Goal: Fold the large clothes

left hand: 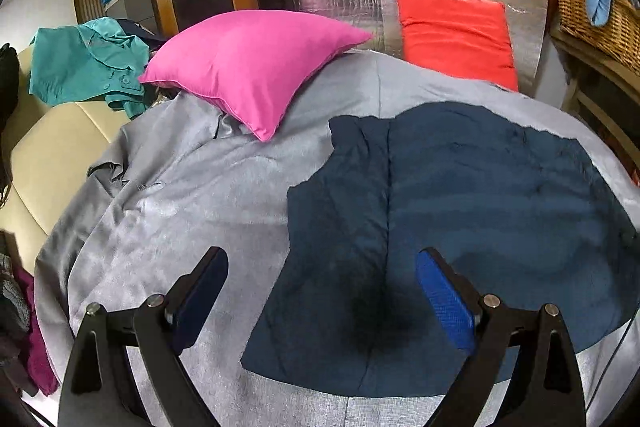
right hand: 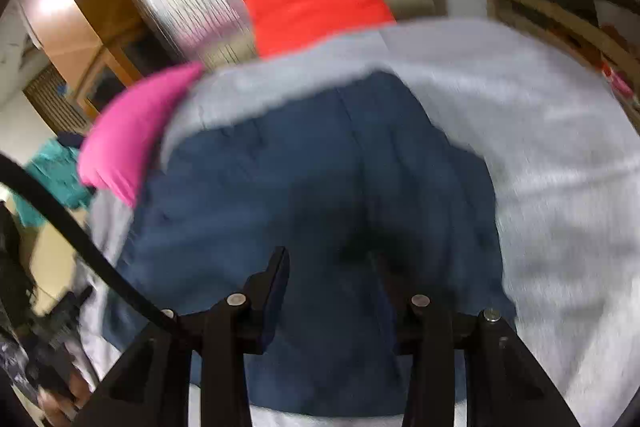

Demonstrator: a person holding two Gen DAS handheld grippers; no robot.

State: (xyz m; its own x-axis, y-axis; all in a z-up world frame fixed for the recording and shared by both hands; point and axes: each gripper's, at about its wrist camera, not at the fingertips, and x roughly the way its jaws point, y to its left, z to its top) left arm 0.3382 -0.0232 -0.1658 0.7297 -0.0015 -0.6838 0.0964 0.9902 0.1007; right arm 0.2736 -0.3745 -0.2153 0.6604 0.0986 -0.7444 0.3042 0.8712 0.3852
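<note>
The navy garment [left hand: 440, 211] lies spread flat on the grey bedspread [left hand: 180, 211], apparently between folds. The left gripper [left hand: 320, 291] hangs wide and empty above its near edge; the right gripper [right hand: 332, 291], jaws partly apart, grips nothing. Next comes picking an edge. The right view is blurred, and the garment's near hem is hidden behind the grippers.

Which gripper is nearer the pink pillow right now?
Left. The left gripper hangs open by the navy garment's pillow-side edge; the right gripper is over its middle, farther from the pink pillow.
</note>
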